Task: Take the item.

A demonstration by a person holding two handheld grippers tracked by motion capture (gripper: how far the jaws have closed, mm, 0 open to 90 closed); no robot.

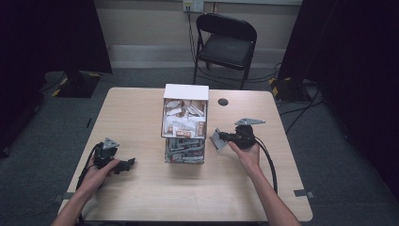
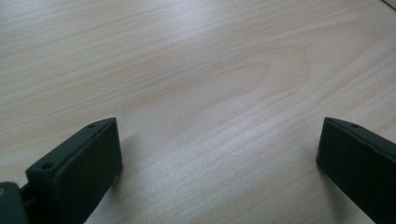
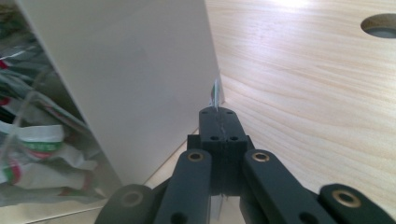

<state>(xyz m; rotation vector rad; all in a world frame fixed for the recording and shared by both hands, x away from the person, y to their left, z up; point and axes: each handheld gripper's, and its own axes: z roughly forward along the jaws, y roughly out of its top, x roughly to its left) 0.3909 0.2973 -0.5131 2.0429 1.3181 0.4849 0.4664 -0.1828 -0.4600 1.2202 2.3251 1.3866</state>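
1. The packet (image 1: 217, 140), a thin silvery sachet, is clamped in the right tongs (image 1: 225, 138) just off the 3 o'clock side of the box, above the worktop (image 1: 141, 108). In the right gripper view its edge (image 3: 215, 95) pokes out thin and upright past the closed tips.
2. Those right tongs are pressed fully together on the packet, no gap between the jaws, with the box's white wall right beside them.
3. The box (image 1: 185, 123) sits mid-worktop, a two-level organiser: the upper white tray is crammed with white and brown sachets (image 1: 183, 120), the clear lower part (image 1: 185, 151) holds greyish packets.
4. My read: one packet is out and in hand, so the pick looks done. Where it is meant to go I cannot tell; nothing lies loose on the worktop yet, so a set-down seems to be what remains, with plenty left in the box.
5. Over at 8 o'clock, the left tongs (image 1: 126, 165) rest low by the worktop's near left edge, jaws standing wide apart and holding nothing; in the left gripper view there is bare wood grain (image 2: 210, 93) between them.
6. At 12 o'clock beyond the worktop, a black folding chair (image 1: 227, 42) stands on the grey floor.
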